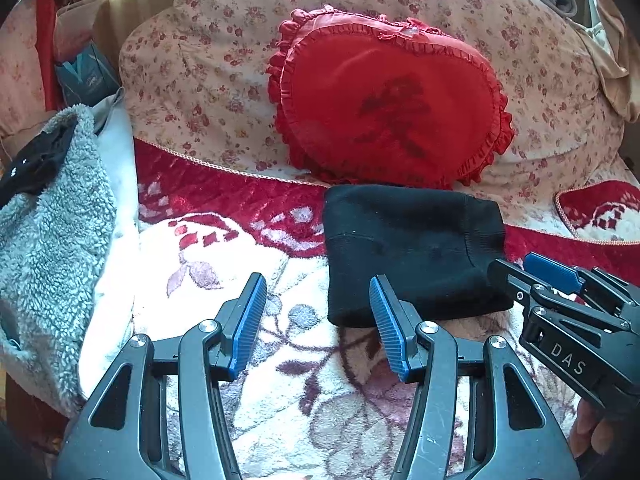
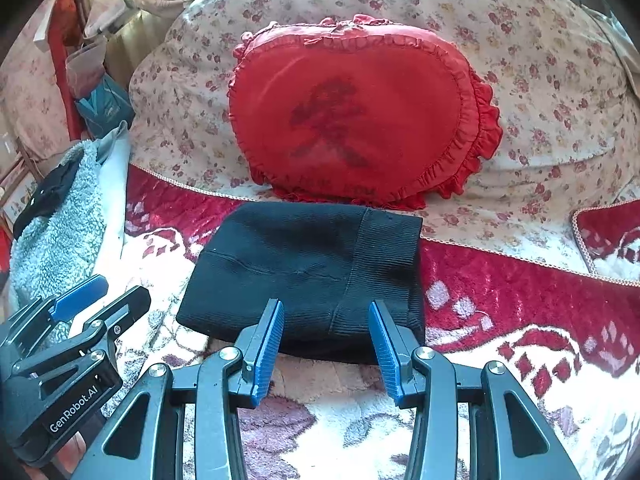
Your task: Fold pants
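The black ribbed pants lie folded into a compact rectangle on the red-and-white floral blanket, just in front of the red heart pillow; they also show in the right wrist view. My left gripper is open and empty, hovering at the pants' near left corner. My right gripper is open and empty above the pants' near edge. The right gripper also shows at the right of the left wrist view, and the left gripper at the lower left of the right wrist view.
A red heart-shaped pillow leans on a floral-covered bolster behind the pants. A grey fleece garment with a black item on it lies at the left. A second red cushion sits at the right.
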The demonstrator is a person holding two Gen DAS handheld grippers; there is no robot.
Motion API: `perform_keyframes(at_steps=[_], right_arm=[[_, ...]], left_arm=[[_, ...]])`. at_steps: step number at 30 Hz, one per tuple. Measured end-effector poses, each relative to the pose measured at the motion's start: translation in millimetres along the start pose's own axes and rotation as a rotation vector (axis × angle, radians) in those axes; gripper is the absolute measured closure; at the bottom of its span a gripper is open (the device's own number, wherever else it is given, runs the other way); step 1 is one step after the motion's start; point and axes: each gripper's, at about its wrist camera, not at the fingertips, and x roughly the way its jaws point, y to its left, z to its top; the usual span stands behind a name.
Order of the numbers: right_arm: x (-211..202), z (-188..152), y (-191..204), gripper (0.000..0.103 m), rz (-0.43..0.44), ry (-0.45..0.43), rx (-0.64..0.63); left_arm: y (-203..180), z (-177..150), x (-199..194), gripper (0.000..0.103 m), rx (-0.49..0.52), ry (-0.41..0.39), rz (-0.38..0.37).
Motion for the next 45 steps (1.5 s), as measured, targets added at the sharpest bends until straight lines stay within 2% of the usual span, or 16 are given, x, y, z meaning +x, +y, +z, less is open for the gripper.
perform_keyframes(at_steps=[45], right_arm=[[24.8,-5.7,10.0,0.060,0.024,0.066,-0.017]], left_arm=[[0.5,-7.8,15.2,0.049,0.005,0.033,-0.007]])
